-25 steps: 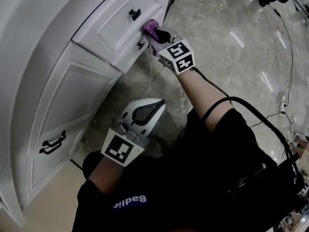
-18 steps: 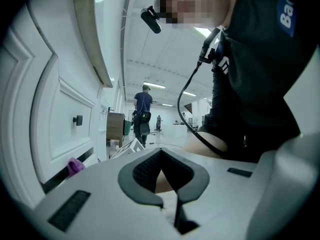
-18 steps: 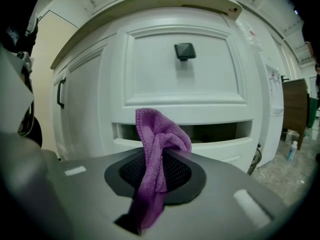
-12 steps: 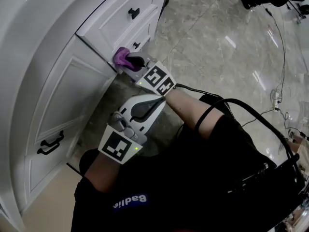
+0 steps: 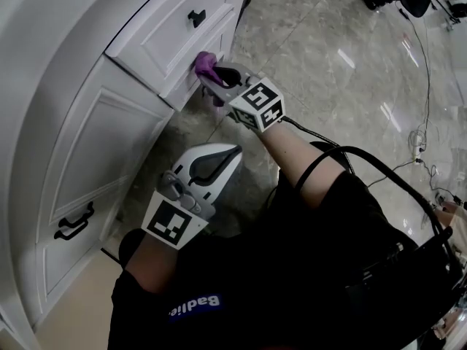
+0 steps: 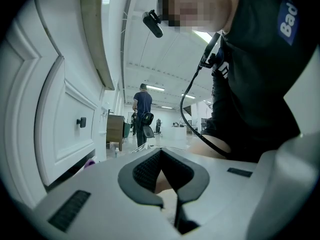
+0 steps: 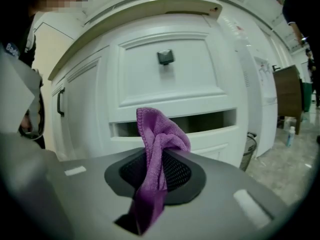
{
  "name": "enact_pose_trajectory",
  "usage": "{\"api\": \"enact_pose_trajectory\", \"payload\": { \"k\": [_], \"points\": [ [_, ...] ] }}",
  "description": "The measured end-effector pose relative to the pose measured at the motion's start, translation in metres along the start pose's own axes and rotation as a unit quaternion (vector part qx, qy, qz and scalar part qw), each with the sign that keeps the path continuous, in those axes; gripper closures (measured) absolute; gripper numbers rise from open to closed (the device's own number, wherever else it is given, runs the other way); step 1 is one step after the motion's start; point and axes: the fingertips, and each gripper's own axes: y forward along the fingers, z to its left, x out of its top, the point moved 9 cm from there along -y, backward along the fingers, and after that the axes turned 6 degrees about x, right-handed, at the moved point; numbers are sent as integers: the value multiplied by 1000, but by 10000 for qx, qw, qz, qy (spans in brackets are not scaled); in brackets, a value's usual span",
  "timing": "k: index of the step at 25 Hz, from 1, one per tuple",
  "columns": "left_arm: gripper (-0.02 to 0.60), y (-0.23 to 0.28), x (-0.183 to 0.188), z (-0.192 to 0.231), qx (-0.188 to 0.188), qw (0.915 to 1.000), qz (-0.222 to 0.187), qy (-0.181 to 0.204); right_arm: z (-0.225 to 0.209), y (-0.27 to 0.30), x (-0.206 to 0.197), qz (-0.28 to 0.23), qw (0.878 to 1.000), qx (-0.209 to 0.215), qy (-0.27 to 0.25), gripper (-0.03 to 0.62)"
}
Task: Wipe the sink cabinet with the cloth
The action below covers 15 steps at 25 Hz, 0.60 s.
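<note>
The white sink cabinet [image 5: 109,144] fills the left of the head view, with a black knob [image 5: 197,17] on its upper drawer. A purple cloth [image 5: 206,65] is pinched in my right gripper [image 5: 213,74], which is shut on it and holds it against the drawer front's lower edge. In the right gripper view the cloth [image 7: 159,134] sticks up from the jaws before the dark gap [image 7: 205,122] under the knobbed drawer [image 7: 165,57]. My left gripper [image 5: 230,155] is shut and empty, low beside the person's lap, away from the cabinet [image 6: 55,134].
A cabinet door with a black handle [image 5: 75,222] is below left. Marble floor [image 5: 321,71] lies to the right, with cables [image 5: 427,86]. A small bin [image 7: 249,151] and a bottle [image 7: 290,135] stand by the cabinet's far end. A person [image 6: 143,106] stands far off.
My right gripper carried the cloth down and left along the drawer's edge, then back up and right. The left gripper has barely moved.
</note>
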Motion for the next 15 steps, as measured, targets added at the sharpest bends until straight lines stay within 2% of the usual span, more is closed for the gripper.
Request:
{"api": "enact_pose_trajectory", "payload": {
  "k": [4, 7, 11, 15],
  "points": [
    [581, 4, -2, 1, -6, 10000, -37, 37, -60, -25, -6, -132, 9950, -874, 457, 525],
    [581, 7, -6, 3, 30, 10000, -30, 20, -101, -35, -12, -77, 9893, -1265, 718, 525],
    [581, 8, -12, 1, 35, 9999, 78, -59, -134, -31, -14, 196, 9872, -1413, 711, 525],
    [581, 10, -14, 0, 41, 9999, 127, -106, -138, -7, -10, 467, 9907, -1140, 586, 525]
  ]
}}
